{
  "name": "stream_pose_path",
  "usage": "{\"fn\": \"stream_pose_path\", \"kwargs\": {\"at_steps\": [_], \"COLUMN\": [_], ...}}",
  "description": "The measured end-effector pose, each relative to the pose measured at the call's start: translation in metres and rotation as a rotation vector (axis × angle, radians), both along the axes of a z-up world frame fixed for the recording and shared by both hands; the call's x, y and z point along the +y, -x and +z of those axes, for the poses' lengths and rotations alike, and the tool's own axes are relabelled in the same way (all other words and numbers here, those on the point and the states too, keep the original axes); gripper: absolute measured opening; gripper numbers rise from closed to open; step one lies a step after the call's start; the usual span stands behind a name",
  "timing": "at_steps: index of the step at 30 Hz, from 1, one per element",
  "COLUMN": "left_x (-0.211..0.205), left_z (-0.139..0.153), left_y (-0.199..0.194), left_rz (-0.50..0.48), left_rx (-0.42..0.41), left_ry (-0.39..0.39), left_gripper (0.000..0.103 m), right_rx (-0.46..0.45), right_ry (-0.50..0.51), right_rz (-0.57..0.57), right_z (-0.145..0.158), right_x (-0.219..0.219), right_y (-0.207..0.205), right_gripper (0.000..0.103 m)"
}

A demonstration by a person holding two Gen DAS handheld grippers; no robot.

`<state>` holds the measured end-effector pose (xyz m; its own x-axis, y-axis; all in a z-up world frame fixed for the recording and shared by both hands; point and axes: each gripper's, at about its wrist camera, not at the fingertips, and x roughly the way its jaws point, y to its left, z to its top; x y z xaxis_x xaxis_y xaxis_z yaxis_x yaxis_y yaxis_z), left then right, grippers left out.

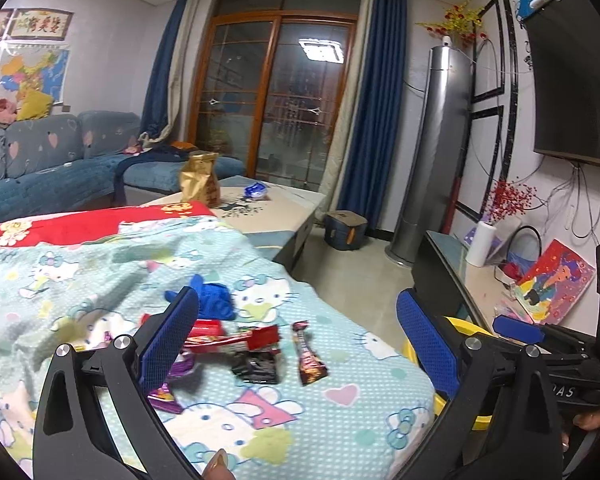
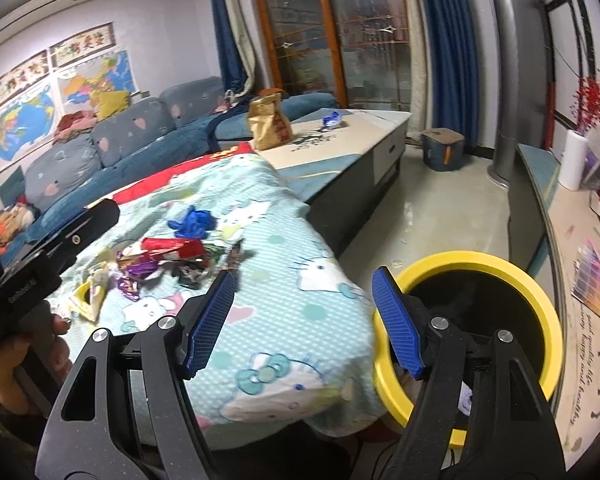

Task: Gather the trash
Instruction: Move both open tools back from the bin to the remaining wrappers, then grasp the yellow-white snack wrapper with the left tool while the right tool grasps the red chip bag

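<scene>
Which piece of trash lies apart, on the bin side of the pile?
Start at the pale blue cartoon-cat blanket. A heap of crinkled foil snack wrappers lies in its middle. Just off the heap, toward the yellow-rimmed round bin, is the dark brown twisted-end candy wrapper, lying alone, narrow and upright in the left wrist view.

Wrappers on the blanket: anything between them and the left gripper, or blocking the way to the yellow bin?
Nothing visible. The left gripper is open, wrappers lying loose ahead. The yellow bin stands open-topped beside the blanket's edge.

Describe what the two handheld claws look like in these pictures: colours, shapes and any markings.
Both the left claw and the right claw have matte black frames with triangular cut-outs, silver round bolts, and two flat blue pads with a fine grid texture. White lettering marks each claw's black body, seen from the other's camera.
</scene>
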<state>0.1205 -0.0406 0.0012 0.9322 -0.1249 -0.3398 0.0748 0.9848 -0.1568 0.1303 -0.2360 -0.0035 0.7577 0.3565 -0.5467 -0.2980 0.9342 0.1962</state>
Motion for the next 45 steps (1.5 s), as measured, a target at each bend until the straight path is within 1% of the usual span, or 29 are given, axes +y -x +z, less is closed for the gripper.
{"fn": "stream_pose_path", "kwargs": {"at_steps": [7, 15, 19, 27, 30, 36, 42, 45], "left_x": [0.031, 0.072, 0.092, 0.127, 0.140, 0.158, 0.158, 0.161], "left_z": [0.000, -0.005, -0.008, -0.020, -0.026, -0.046, -0.060, -0.068], "left_y": [0.006, 0.017, 0.023, 0.031, 0.032, 0.027, 0.021, 0.019], "left_rz": [0.069, 0.164, 0.209, 0.286, 0.302, 0.298, 0.277, 0.264], "left_rx": [0.006, 0.029, 0.046, 0.097, 0.121, 0.210, 0.274, 0.302], "left_ry": [0.002, 0.004, 0.002, 0.000, 0.014, 0.041, 0.047, 0.080], "left_gripper": [0.096, 0.096, 0.096, 0.096, 0.096, 0.096, 0.095, 0.095], "right_rx": [-0.006, 0.009, 0.023, 0.039, 0.054, 0.086, 0.122, 0.131], "right_ry": [0.003, 0.014, 0.028, 0.065, 0.074, 0.101, 0.164, 0.177], "right_rz": [0.075, 0.156, 0.211, 0.277, 0.300, 0.352, 0.397, 0.405], "right_z": [0.001, -0.003, -0.005, -0.015, -0.018, -0.030, -0.049, -0.055], "right_x": [0.031, 0.065, 0.084, 0.114, 0.124, 0.142, 0.160, 0.164], "right_y": [-0.006, -0.017, -0.028, -0.055, -0.066, -0.087, -0.105, -0.111], "right_gripper": [0.063, 0.063, 0.063, 0.063, 0.063, 0.063, 0.063, 0.063]}}
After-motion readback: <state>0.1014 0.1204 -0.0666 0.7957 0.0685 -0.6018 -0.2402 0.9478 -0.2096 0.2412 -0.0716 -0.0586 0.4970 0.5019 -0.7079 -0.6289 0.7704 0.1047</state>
